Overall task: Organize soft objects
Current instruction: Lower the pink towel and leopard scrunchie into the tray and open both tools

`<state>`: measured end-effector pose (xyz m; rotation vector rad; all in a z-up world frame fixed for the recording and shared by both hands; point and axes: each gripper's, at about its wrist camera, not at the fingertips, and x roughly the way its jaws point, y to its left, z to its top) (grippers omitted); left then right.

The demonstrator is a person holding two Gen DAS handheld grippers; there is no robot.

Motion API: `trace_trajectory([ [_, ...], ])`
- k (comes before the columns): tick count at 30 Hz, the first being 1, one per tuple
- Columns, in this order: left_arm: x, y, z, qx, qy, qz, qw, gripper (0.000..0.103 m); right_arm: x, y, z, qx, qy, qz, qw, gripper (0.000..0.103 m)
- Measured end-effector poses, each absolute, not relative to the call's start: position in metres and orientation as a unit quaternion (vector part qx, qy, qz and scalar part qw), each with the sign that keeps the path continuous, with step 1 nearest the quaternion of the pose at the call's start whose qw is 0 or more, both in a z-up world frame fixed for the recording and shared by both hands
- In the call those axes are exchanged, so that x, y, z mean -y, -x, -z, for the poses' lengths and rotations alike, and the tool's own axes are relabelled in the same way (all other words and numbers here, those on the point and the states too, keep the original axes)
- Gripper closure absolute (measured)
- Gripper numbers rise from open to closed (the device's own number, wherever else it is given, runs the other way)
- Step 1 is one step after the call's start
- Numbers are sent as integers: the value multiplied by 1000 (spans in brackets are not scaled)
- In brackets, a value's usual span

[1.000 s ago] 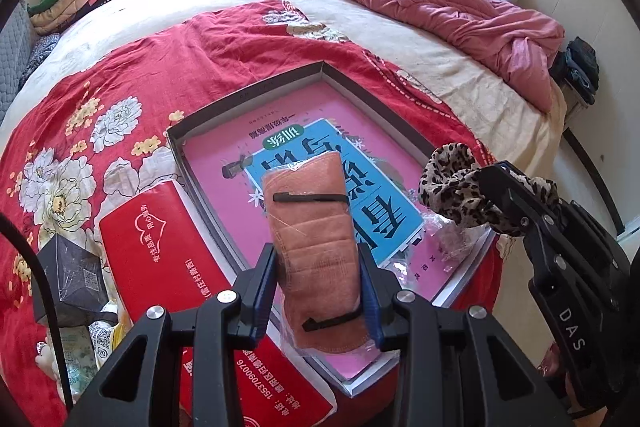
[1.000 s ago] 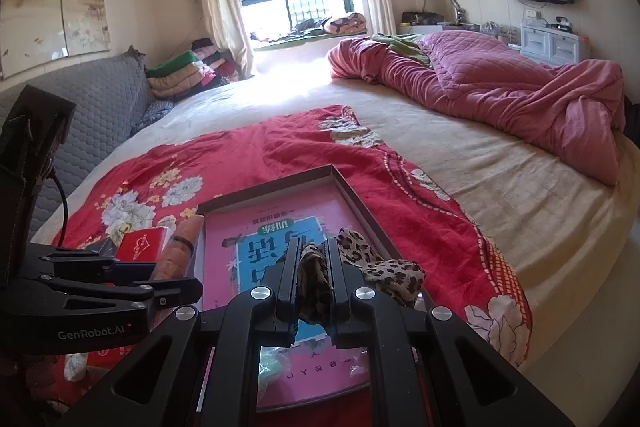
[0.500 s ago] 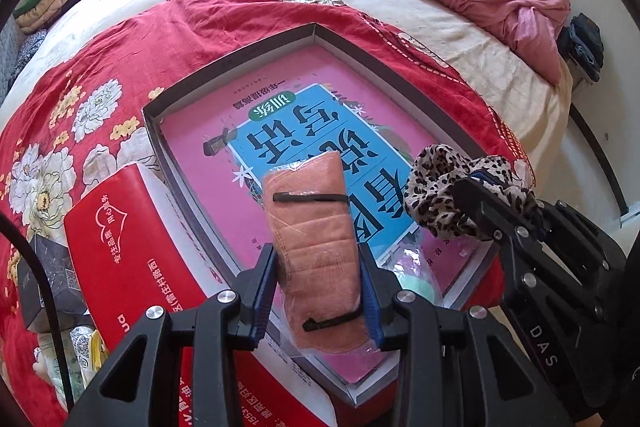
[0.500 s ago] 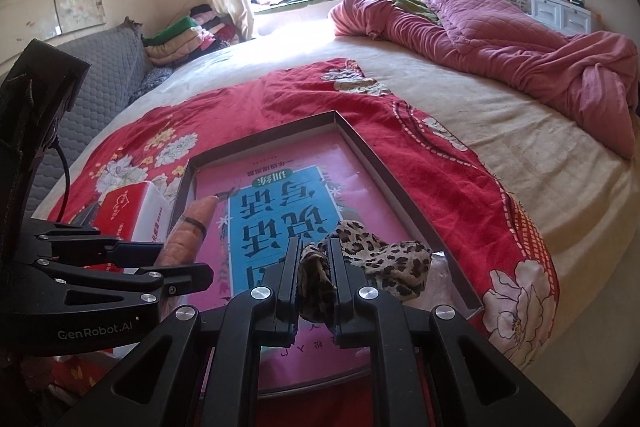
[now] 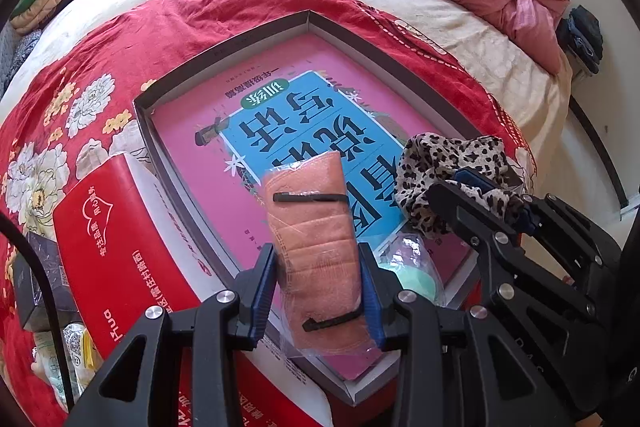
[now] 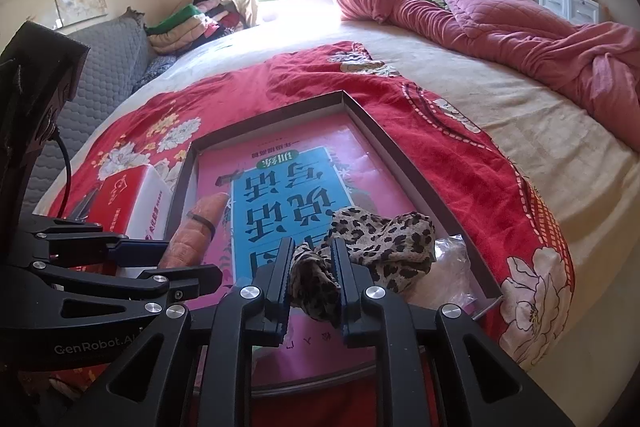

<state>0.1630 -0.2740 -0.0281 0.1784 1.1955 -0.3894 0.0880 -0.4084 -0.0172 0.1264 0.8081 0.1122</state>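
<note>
My left gripper is shut on an orange face mask in a clear wrapper, held over the near left part of a shallow grey box. The box holds a pink and blue book. My right gripper is shut on a leopard-print scrunchie, held over the box's near right part. The mask also shows in the right wrist view, and the scrunchie in the left wrist view. A pale green item in a clear bag lies in the box below the scrunchie.
The box lies on a red floral blanket on a bed. A red and white carton sits left of the box, with small packets beside it. A pink quilt is bunched at the far right. Folded clothes lie far left.
Both grippers have moved forward and lower over the box, still holding the mask and the scrunchie. The box and book look larger and closer.
</note>
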Motion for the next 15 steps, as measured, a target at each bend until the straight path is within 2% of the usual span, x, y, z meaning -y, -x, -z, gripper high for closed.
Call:
trace_trajectory([
  [1,274,-163,28,-559,-85,181,805,64,408,-88,17,-393,-62,-56,916,77],
  [8,274,-163,28,-560,-82,185,804,63,412,-86,14,-381,-76,-54,920,72],
  [15,274,-163,28,-560,-84,187,803,63,417,-79,0,-341,-88,-51,934,55],
])
